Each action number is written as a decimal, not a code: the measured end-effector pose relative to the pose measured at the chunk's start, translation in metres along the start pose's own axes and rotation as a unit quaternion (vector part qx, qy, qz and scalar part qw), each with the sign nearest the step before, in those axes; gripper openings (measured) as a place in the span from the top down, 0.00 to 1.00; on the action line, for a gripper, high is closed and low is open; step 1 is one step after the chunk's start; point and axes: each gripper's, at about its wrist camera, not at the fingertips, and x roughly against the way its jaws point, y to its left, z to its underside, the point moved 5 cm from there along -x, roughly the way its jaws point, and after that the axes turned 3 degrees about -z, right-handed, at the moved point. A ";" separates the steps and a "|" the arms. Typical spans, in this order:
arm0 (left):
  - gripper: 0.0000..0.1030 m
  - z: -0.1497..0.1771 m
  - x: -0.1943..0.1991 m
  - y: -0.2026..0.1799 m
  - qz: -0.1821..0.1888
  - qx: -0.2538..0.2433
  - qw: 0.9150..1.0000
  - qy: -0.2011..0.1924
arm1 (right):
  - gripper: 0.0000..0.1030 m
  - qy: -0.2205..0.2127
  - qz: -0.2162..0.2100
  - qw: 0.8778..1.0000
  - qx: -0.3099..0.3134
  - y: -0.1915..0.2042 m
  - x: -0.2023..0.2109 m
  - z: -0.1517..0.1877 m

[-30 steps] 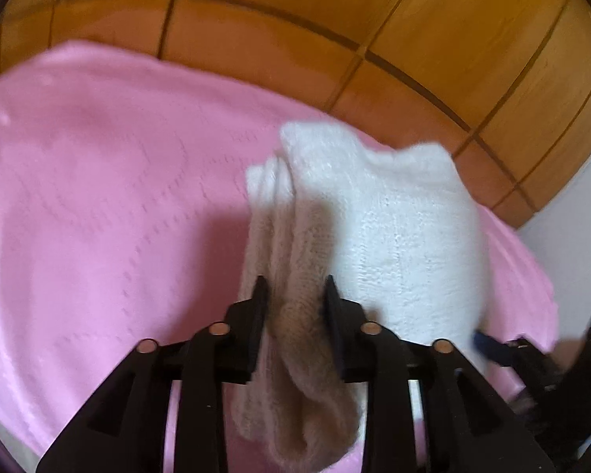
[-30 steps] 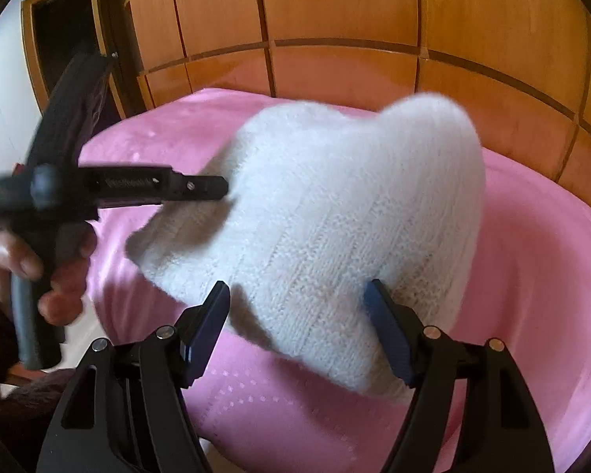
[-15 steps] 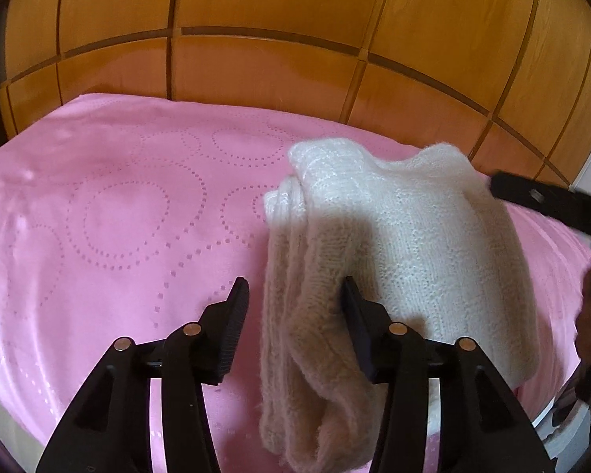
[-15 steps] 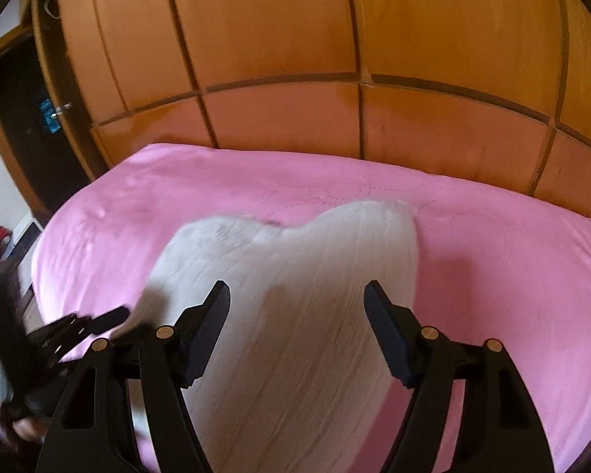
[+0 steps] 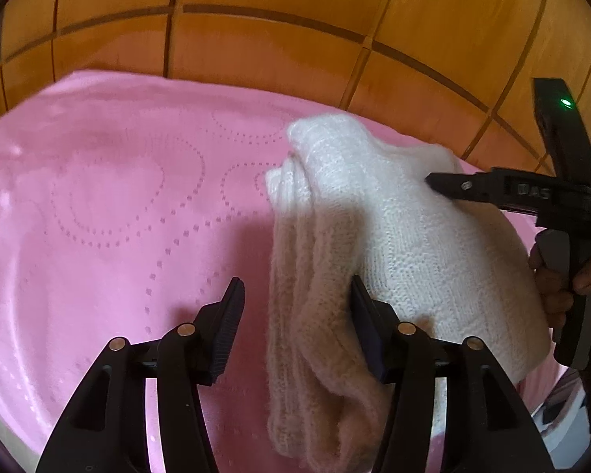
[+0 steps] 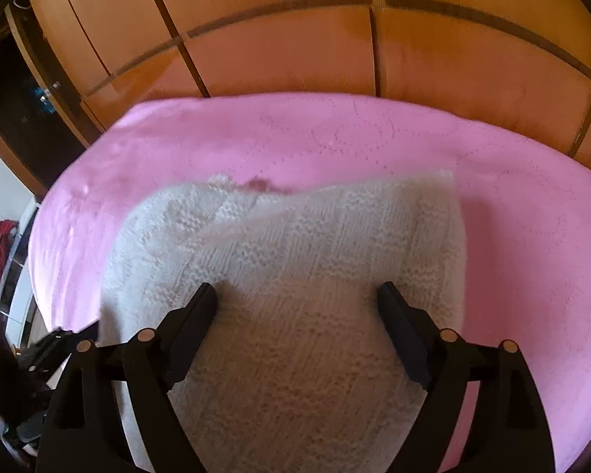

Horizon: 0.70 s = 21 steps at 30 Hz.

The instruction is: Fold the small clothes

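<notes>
Pink bedspread (image 5: pixel 110 213) against wood panelling, white knit garment (image 5: pixel 406 244) lying folded near its right edge, left gripper (image 5: pixel 295 315) and right gripper (image 6: pixel 295 307) both jaws apart over it; best press layers flat, square the edges

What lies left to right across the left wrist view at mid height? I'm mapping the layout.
Pink bedcover → white knitted garment → right gripper → hand holding it.

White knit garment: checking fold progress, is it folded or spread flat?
Folded: the white knit garment shows stacked layers along its left edge on the pink sheet.
</notes>
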 end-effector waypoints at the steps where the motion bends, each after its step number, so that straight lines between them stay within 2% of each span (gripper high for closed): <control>1: 0.47 0.001 -0.001 0.002 0.007 0.005 1.000 0.001 | 0.17 -0.012 -0.008 1.000 0.001 0.001 0.006 0.001; 2: 0.47 0.001 -0.002 0.003 0.010 0.004 1.000 0.000 | 0.16 -0.024 -0.015 1.000 -0.003 0.002 0.011 0.000; 4: 0.47 0.002 -0.003 0.004 0.015 0.000 1.000 -0.001 | 0.05 -0.054 -0.029 0.998 -0.024 -0.008 0.029 0.003; 6: 0.47 0.001 -0.004 0.006 0.021 -0.002 1.000 0.000 | 0.05 -0.076 -0.048 0.993 -0.070 -0.029 0.044 0.011; 11: 0.47 0.000 -0.007 0.011 0.049 0.004 0.999 0.003 | 0.05 -0.058 -0.104 0.981 -0.151 -0.067 0.039 0.044; 14: 0.47 0.002 -0.008 0.013 0.061 0.008 0.998 0.002 | 0.05 -0.044 -0.166 0.969 -0.180 -0.073 0.030 0.064; 18: 0.42 0.002 -0.014 0.021 0.083 0.038 0.996 0.017 | 0.11 -0.022 -0.228 0.958 -0.172 -0.055 0.012 0.069; 20: 0.42 0.004 -0.018 0.028 0.110 0.069 0.991 0.026 | 0.15 -0.015 -0.227 0.963 -0.143 -0.039 0.001 0.067; 21: 0.42 0.005 -0.019 0.030 0.118 0.078 0.989 0.028 | 0.23 -0.015 -0.227 0.964 -0.135 -0.035 0.000 0.066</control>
